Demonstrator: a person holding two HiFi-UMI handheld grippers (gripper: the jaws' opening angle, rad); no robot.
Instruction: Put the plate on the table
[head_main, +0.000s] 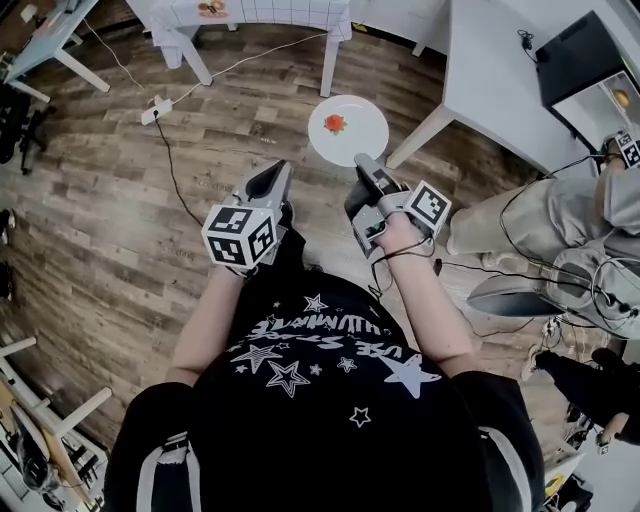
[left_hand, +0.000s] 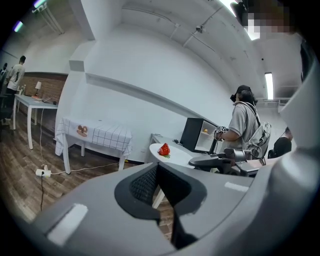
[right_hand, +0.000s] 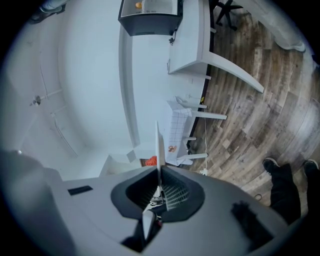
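A white plate (head_main: 350, 138) with a red strawberry (head_main: 335, 123) on it hangs level above the wooden floor. My right gripper (head_main: 364, 166) is shut on its near rim. In the right gripper view the plate (right_hand: 159, 147) shows edge-on between the jaws, and the strawberry (right_hand: 150, 161) peeks out to its left. My left gripper (head_main: 268, 184) sits just left of the plate, shut with nothing in it. The left gripper view shows the plate (left_hand: 176, 155) and strawberry (left_hand: 164, 149) ahead and to the right, beyond the closed jaws.
A white table (head_main: 495, 75) stands to the right with a black box (head_main: 578, 52) on it. A table with a checked cloth (head_main: 250, 12) is straight ahead. Another person (head_main: 560, 225) stands at the right. A power strip (head_main: 155, 110) and its cable lie on the floor.
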